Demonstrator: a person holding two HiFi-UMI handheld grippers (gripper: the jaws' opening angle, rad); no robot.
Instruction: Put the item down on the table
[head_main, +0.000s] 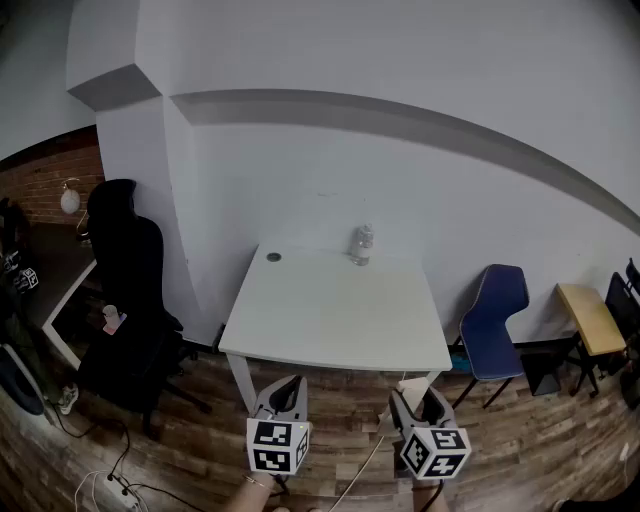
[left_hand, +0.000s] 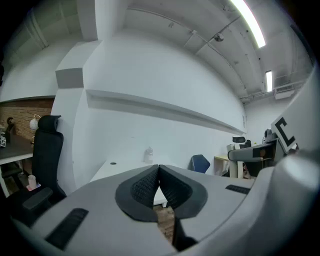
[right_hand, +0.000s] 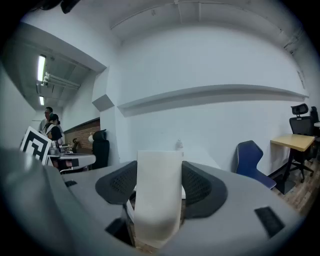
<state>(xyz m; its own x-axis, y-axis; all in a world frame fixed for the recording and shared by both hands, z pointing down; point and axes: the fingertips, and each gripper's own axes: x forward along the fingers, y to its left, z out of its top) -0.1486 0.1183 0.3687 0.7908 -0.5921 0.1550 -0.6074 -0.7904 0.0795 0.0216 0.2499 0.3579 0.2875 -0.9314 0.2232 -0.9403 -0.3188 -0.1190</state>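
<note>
A pale cream, flat-sided block (right_hand: 157, 195) stands upright between the dark pads of my right gripper (right_hand: 159, 172), which is shut on it from both sides. In the head view that gripper (head_main: 418, 400) and the cream block (head_main: 412, 388) hover just in front of the white table's (head_main: 335, 320) near right corner, above the floor. My left gripper (head_main: 285, 395) hangs beside it, before the table's near left part. Its ribbed pads (left_hand: 145, 185) meet with nothing between them, so the left gripper (left_hand: 158, 172) is shut.
A clear plastic bottle (head_main: 361, 245) stands at the table's far edge, with a small dark disc (head_main: 273, 257) near the far left corner. A black office chair (head_main: 125, 290) is left of the table. To its right stand a blue chair (head_main: 495, 310) and a small wooden table (head_main: 590, 318).
</note>
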